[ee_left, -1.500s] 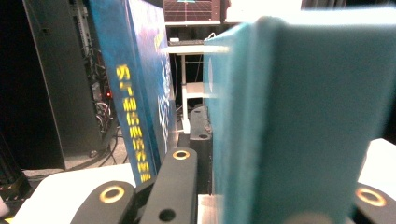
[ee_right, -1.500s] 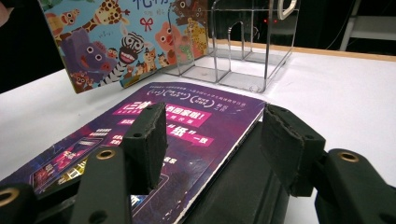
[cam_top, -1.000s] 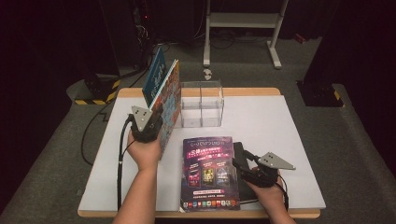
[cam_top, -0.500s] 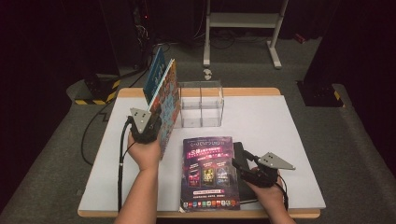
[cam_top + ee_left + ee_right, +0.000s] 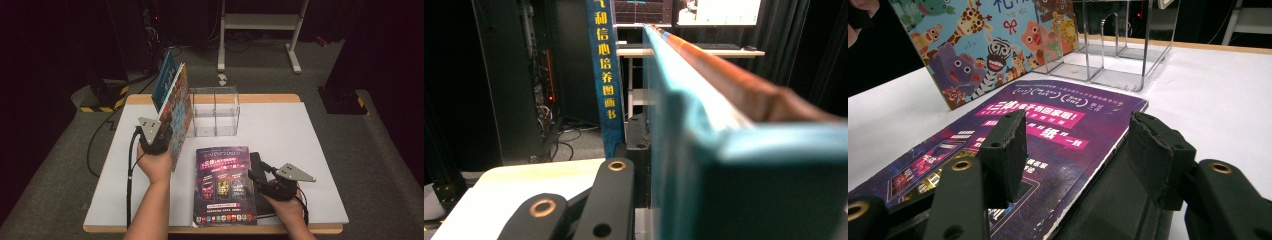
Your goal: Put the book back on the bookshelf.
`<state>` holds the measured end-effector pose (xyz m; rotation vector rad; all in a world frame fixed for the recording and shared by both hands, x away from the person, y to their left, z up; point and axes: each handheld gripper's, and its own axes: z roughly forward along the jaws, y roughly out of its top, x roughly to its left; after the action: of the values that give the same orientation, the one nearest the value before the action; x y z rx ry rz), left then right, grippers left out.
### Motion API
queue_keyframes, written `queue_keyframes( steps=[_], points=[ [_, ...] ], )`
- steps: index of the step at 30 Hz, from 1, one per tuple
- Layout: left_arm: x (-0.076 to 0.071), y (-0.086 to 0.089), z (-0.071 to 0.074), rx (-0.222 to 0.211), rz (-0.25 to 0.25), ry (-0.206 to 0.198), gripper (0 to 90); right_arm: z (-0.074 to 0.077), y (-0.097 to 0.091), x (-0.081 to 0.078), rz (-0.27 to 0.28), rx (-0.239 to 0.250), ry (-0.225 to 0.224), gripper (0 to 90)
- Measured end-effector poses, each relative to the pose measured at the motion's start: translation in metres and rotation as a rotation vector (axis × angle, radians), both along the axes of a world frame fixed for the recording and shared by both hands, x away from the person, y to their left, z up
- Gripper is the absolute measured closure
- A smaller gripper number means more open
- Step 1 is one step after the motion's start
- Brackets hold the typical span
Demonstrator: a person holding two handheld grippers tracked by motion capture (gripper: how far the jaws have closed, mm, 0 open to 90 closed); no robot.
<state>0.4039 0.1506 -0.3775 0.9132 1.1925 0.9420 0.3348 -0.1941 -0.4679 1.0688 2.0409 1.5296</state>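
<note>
My left gripper [image 5: 167, 134] is shut on an animal picture book [image 5: 179, 107], holding it upright and tilted over the table's left side. In the left gripper view its teal edge [image 5: 684, 150] runs beside my black fingers [image 5: 616, 192]. A blue book [image 5: 163, 82] with yellow characters on its spine [image 5: 604, 75] stands just behind it; I cannot tell if it is gripped too. A purple magazine [image 5: 225, 182] lies flat at the front, partly over a black book [image 5: 257, 162]. My right gripper [image 5: 1083, 155] is open, its pads [image 5: 1008, 145] straddling the magazine's right edge [image 5: 1098, 165] without pressing.
A clear acrylic divider rack [image 5: 215, 111] stands at the back middle of the white table [image 5: 300, 140], right of the upright book. Cables trail off the table's left edge. A white desk frame [image 5: 260, 22] and dark equipment stand behind.
</note>
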Motion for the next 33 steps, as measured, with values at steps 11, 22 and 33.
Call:
queue_keyframes(
  steps=[11, 22, 33],
  points=[
    [0.005, -0.011, 0.001, 0.008, 0.015, -0.007, 80.6, 0.0, 0.0, 0.0, 0.002, 0.001, 0.001, 41.1],
    [-0.001, -0.004, -0.003, 0.012, -0.005, 0.003, 73.4, 0.0, 0.0, 0.0, 0.006, -0.002, 0.008, 41.1],
    [-0.035, 0.003, -0.033, 0.093, -0.036, 0.047, 76.2, -0.001, 0.002, 0.0, 0.007, -0.011, 0.005, 41.0]
  ],
)
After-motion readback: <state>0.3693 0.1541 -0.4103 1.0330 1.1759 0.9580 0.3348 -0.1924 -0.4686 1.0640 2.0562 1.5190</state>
